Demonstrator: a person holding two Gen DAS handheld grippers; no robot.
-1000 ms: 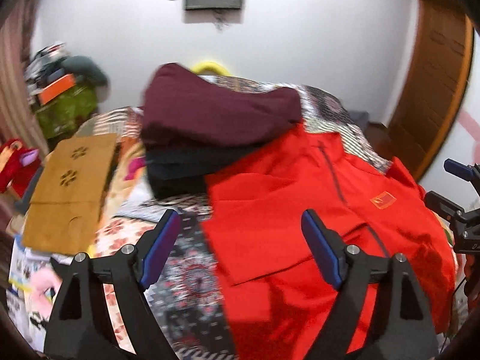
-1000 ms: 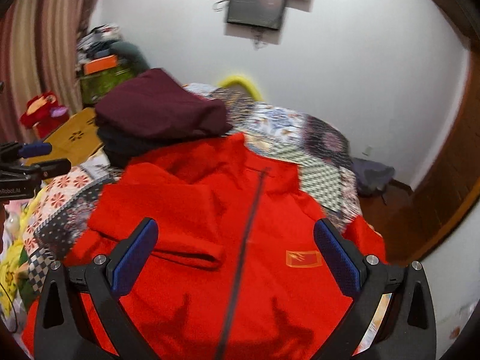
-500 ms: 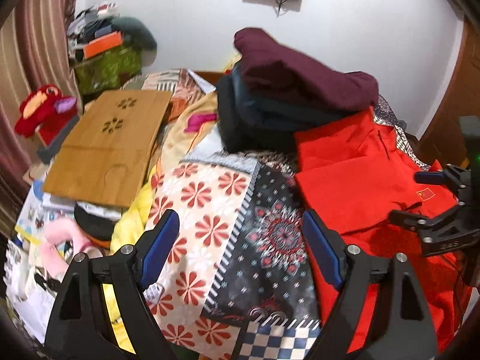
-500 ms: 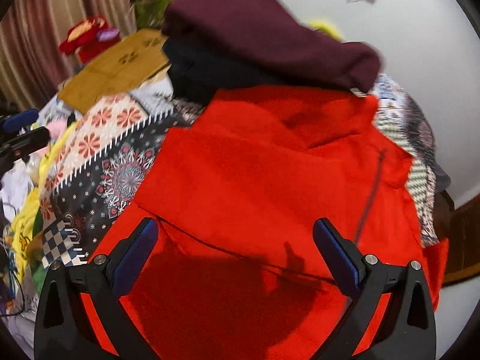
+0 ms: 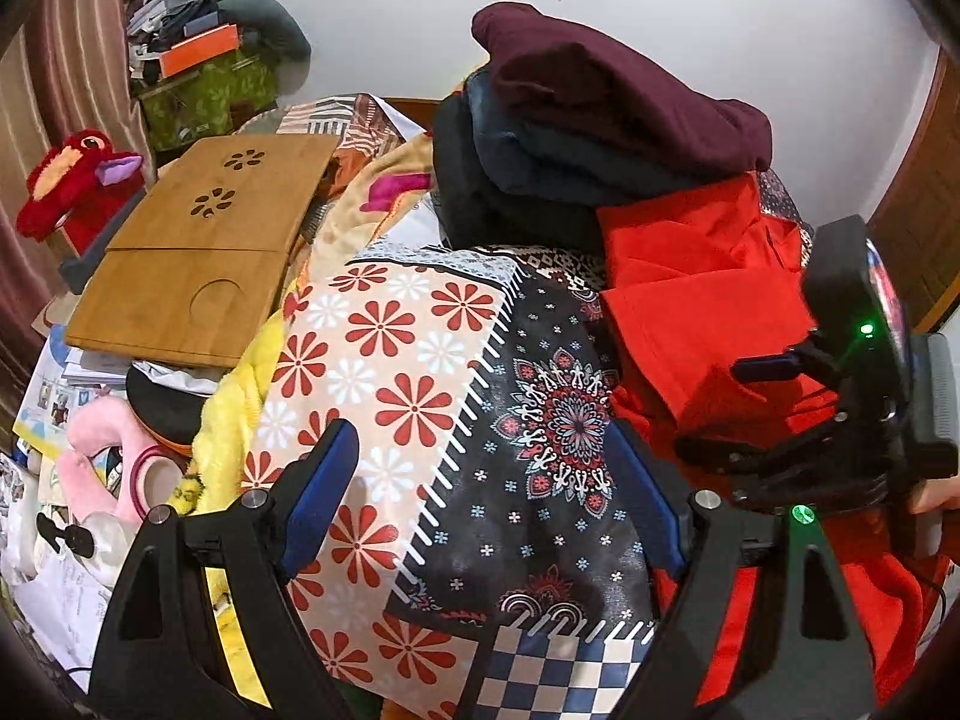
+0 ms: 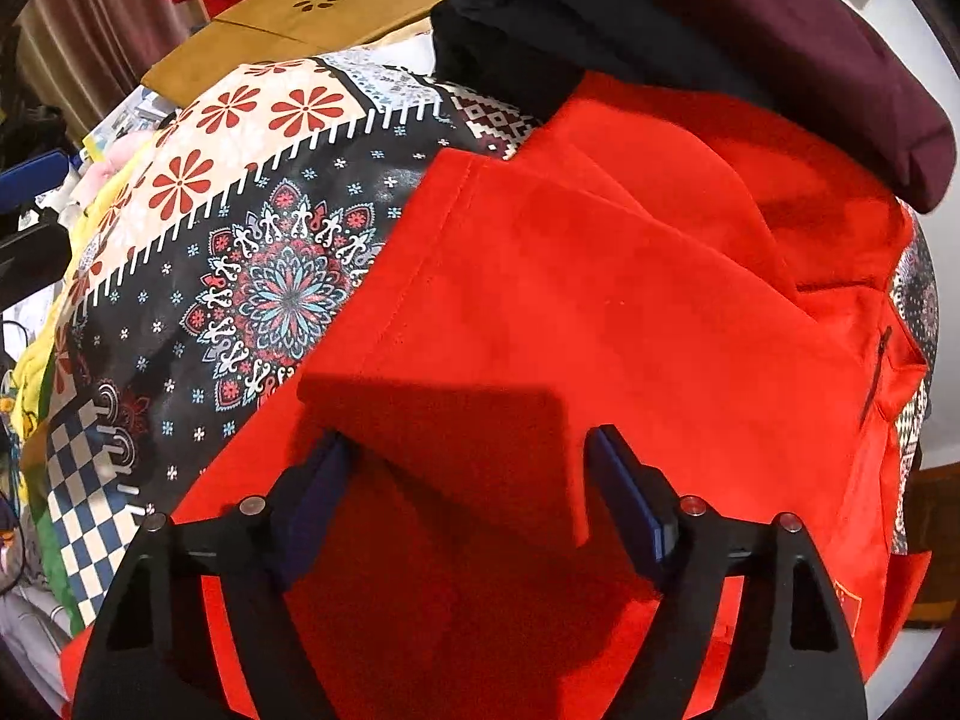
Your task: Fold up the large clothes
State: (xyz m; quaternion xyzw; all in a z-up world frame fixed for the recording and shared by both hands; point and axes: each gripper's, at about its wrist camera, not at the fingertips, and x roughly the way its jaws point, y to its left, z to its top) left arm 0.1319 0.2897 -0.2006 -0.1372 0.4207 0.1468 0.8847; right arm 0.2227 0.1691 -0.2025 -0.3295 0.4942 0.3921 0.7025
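Observation:
A red jacket (image 6: 600, 300) lies spread on the patterned bedspread (image 6: 270, 252), one sleeve folded across its body. It shows at the right in the left wrist view (image 5: 690, 300). My right gripper (image 6: 474, 480) is open, low over the folded sleeve's cuff end, a finger on each side of it. My left gripper (image 5: 486, 492) is open and empty above the bedspread (image 5: 420, 390), left of the jacket. The right gripper's body shows in the left wrist view (image 5: 840, 420).
A stack of folded dark clothes topped by a maroon one (image 5: 600, 96) sits at the jacket's collar end. A wooden lap tray (image 5: 198, 252), a red plush toy (image 5: 78, 174), pink items (image 5: 108, 468) and papers lie to the left.
My right gripper has dropped down close over the folded sleeve. My left gripper has swung left, off the jacket, and now hangs over the bedspread.

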